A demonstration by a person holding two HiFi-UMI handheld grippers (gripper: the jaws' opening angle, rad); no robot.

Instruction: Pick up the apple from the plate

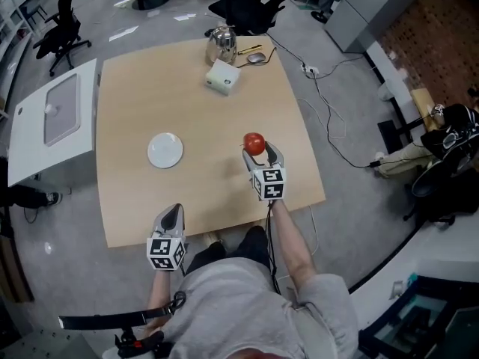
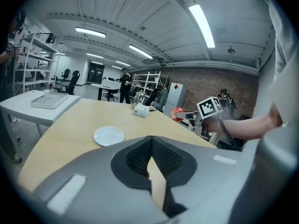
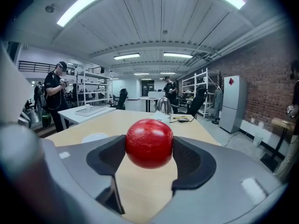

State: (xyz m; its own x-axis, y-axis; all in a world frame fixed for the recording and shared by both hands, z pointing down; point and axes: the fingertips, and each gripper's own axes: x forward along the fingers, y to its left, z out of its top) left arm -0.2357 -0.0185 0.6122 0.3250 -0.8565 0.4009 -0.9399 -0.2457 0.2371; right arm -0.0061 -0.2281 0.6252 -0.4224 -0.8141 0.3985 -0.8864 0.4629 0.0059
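We are holding the apple (image 3: 149, 143) in our right tool (image 1: 261, 154). Its jaws are standing wide, with a pad pressing on each side of the fruit at about its widest part. The apple is hanging clear above the surface (image 1: 142, 81), well to the right of the white plate (image 1: 165, 149), which is lying bare. Our left tool (image 2: 150, 146) is hovering over the near edge with its jaws together and nothing between them. As we judge it, the pick is all but done, so we are aiming for steadiness. We are holding the squeeze even, since a round, smooth skin could roll out of a slackening grip. We are also carrying the apple level without sudden swings and leaving the left tool out of the way.
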